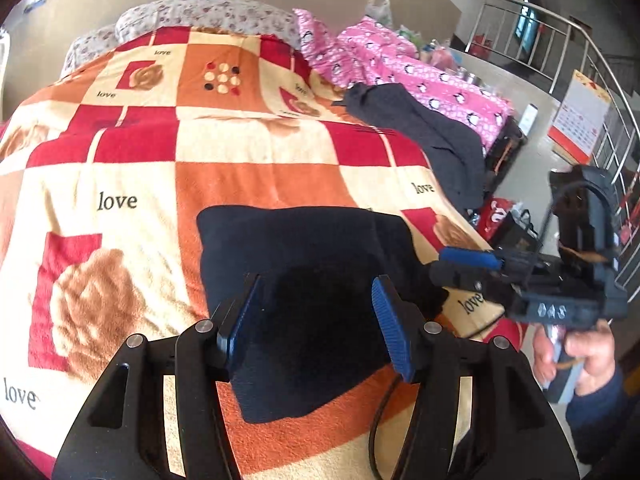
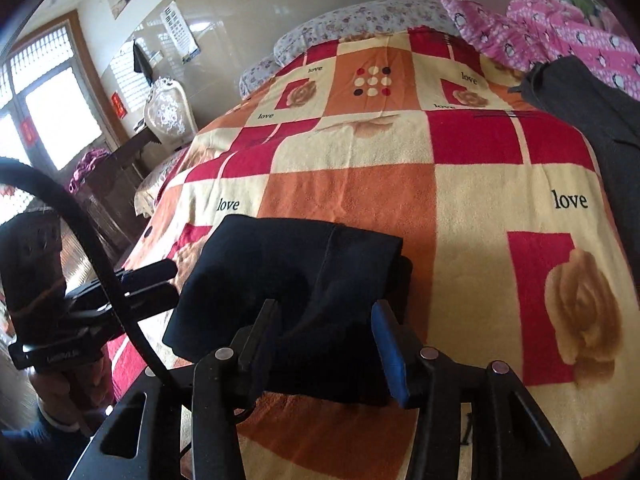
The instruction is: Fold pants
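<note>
The dark navy pants (image 1: 304,264) lie folded into a compact rectangle on the checked "love" blanket (image 1: 256,148). They also show in the right wrist view (image 2: 288,276). My left gripper (image 1: 316,320) is open and empty, its blue pads hovering over the near edge of the pants. My right gripper (image 2: 324,336) is open over the near right part of the fold, holding nothing. The right gripper also shows in the left wrist view (image 1: 468,266), at the pants' right edge. The left gripper shows in the right wrist view (image 2: 160,280), at the pants' left edge.
A dark grey garment (image 1: 436,136) lies at the bed's far right edge, also in the right wrist view (image 2: 592,120). A pink penguin quilt (image 1: 404,68) and floral pillows (image 1: 208,12) lie at the back. A railing (image 1: 600,80) and a dresser (image 2: 120,176) flank the bed.
</note>
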